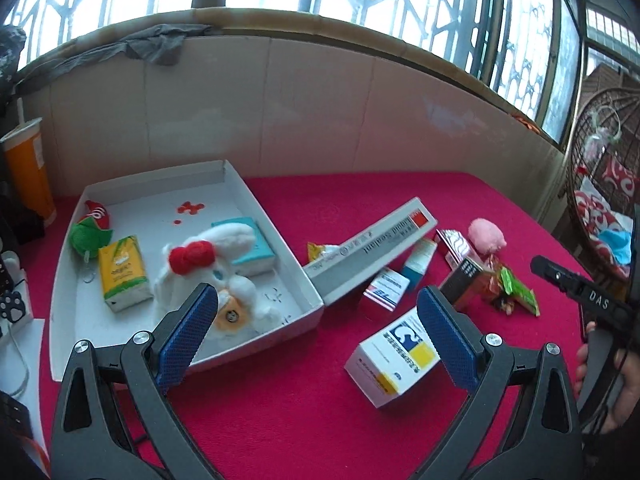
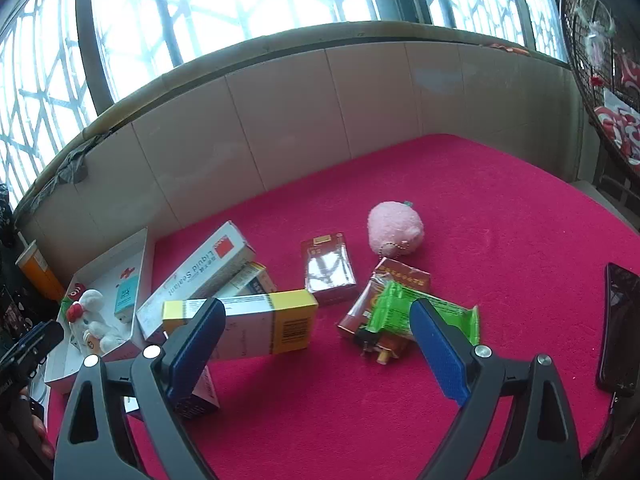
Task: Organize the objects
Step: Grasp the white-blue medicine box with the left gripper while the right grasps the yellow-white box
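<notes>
A white tray (image 1: 276, 236) on the red cloth holds a white plush with a red bow (image 1: 208, 264), a yellow tissue pack (image 1: 122, 276), a teal pack (image 1: 248, 248) and a green-red toy (image 1: 90, 228). My left gripper (image 1: 316, 328) stands open at the tray's near right corner, holding nothing. Right of the tray lie a long grey Liquid Sealant box (image 1: 372, 252), a white-yellow medicine box (image 1: 394, 356), snack packets (image 1: 512, 288) and a pink plush (image 1: 486, 234). My right gripper (image 2: 316, 344) is open above the cloth, between the yellow-ended box (image 2: 256, 324) and a green packet (image 2: 404, 308).
An orange cup with a straw (image 1: 28, 172) stands left of the tray. A dark phone (image 2: 618, 324) lies at the right table edge. A red card box (image 2: 328, 268) sits mid-table. A tiled wall runs along the far edge, and a wicker chair (image 1: 604, 184) stands beyond the right edge.
</notes>
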{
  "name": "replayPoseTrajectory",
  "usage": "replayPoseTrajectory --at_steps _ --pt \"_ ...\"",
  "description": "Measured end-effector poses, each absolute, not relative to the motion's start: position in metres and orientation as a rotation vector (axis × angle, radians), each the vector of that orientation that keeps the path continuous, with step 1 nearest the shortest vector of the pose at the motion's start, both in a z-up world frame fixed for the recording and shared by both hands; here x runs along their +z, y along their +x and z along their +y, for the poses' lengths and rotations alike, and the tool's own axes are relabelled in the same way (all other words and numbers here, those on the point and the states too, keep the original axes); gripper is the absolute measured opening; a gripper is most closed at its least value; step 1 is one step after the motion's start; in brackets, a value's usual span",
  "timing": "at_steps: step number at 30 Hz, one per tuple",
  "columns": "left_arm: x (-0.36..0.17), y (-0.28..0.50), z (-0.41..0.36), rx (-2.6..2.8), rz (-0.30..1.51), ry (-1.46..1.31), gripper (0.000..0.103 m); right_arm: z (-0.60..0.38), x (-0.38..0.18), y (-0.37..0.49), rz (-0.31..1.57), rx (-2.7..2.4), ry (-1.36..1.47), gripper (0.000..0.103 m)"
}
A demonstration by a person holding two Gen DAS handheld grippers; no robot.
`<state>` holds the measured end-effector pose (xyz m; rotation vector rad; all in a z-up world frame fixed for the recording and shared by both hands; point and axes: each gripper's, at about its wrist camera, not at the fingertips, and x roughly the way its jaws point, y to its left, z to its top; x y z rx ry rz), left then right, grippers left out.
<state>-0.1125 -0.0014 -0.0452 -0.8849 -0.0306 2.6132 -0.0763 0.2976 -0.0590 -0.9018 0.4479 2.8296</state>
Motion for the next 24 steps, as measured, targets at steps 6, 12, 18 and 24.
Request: replayPoseTrajectory --at_steps 6,12,18,24 --pt "-0.074 -0.109 0.044 2.428 0.129 -0.956 0.101 0.323 -0.067 -0.071 0.395 2.916 -0.962 0.094" --pt "-0.087 -0.105 0.069 2.322 0.332 -0.930 0.101 0.272 -0.063 -0.089 -0.294 3.188 -1.062 0.094" --pt "-0.098 -0.113 0.078 2.242 0.404 -0.950 0.101 0.219 -0.079 -0.120 -0.964 3.141 -1.208 0.094" --pt "-0.110 -0.127 0.084 2.214 0.428 -1.017 0.101 0.185 -0.102 -0.137 -1.303 3.060 -1.221 0.094"
